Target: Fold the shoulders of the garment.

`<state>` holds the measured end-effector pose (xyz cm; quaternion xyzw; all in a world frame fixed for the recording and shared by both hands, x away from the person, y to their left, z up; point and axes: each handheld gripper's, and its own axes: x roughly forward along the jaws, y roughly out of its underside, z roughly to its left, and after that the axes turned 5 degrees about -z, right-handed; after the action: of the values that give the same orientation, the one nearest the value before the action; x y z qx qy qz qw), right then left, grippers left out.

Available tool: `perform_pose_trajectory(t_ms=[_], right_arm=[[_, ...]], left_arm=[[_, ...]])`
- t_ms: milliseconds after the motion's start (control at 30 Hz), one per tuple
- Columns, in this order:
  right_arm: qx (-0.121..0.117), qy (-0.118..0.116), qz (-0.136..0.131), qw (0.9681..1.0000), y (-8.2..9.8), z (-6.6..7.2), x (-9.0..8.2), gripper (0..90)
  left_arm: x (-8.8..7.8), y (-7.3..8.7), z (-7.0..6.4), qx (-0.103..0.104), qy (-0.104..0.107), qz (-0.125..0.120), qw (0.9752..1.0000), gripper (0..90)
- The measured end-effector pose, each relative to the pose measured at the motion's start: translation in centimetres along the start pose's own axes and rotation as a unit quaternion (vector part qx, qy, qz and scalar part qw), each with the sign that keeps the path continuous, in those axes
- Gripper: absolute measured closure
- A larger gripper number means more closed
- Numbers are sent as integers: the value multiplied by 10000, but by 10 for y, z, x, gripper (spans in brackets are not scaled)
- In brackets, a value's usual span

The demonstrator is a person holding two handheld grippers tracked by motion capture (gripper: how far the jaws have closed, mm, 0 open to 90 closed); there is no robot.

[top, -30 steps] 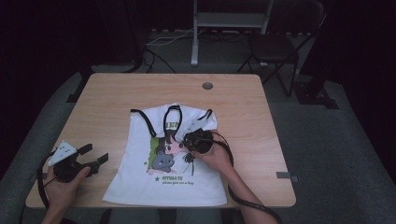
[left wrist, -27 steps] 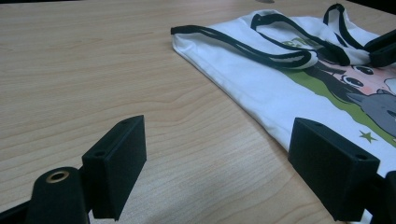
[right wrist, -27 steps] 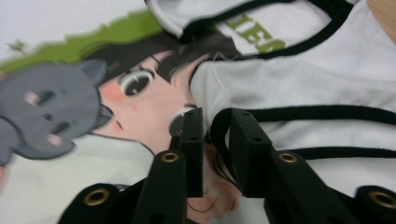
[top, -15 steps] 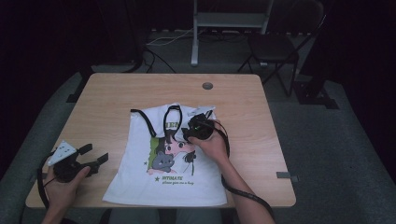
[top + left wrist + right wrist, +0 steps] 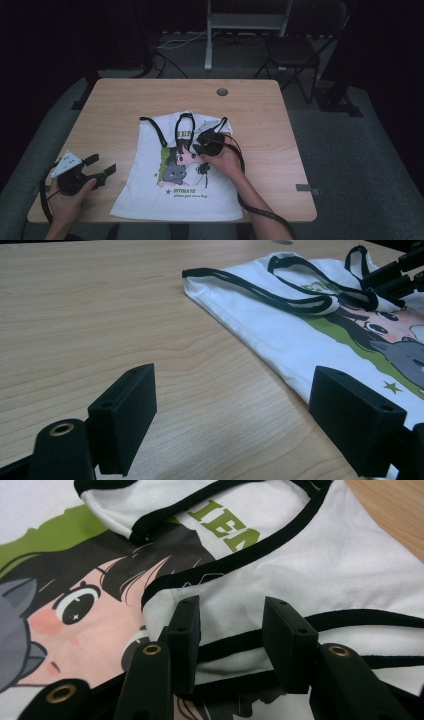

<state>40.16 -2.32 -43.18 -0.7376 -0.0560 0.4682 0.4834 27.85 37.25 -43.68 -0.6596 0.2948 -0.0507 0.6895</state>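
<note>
A white sleeveless shirt (image 5: 185, 180) with black trim and a cartoon print lies flat on the wooden table (image 5: 270, 115), just right of the middle. Your right tongs (image 5: 230, 630) rest on its upper part, near the neckline; their jaws have just been opening and now stand apart, with a black-trimmed strap (image 5: 350, 617) running between them, unpinched. Your left tongs (image 5: 235, 415) sit released on bare table just left of the shirt.
</note>
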Motion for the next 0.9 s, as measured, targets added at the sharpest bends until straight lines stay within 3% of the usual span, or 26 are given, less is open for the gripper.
perform_pose_trajectory(t_ms=[100,200,333,400,533,767,900], right_arm=[[5,9,7,10000,0,0,0,558],[101,82,-30,9999,1,-4,-1,438],[477,151,-280,9984,3,-12,-9,284],[699,166,-351,9968,5,-20,-16,225],[925,166,-382,9948,11,-33,-30,190],[1256,306,-534,9902,26,-57,-56,139],[1401,415,-590,9875,35,-67,-66,138]], left_arm=[[-1,0,0,10,-2,-23,10000,189],[-2,0,1,-66,30,-104,9999,189],[-3,-1,4,-286,125,-335,9990,188],[-2,-2,5,-471,303,-463,9974,188],[2,-11,6,-485,399,-611,9961,188],[19,-24,-1,-311,393,-508,9975,188],[30,-32,-2,-364,512,-518,9967,188]])
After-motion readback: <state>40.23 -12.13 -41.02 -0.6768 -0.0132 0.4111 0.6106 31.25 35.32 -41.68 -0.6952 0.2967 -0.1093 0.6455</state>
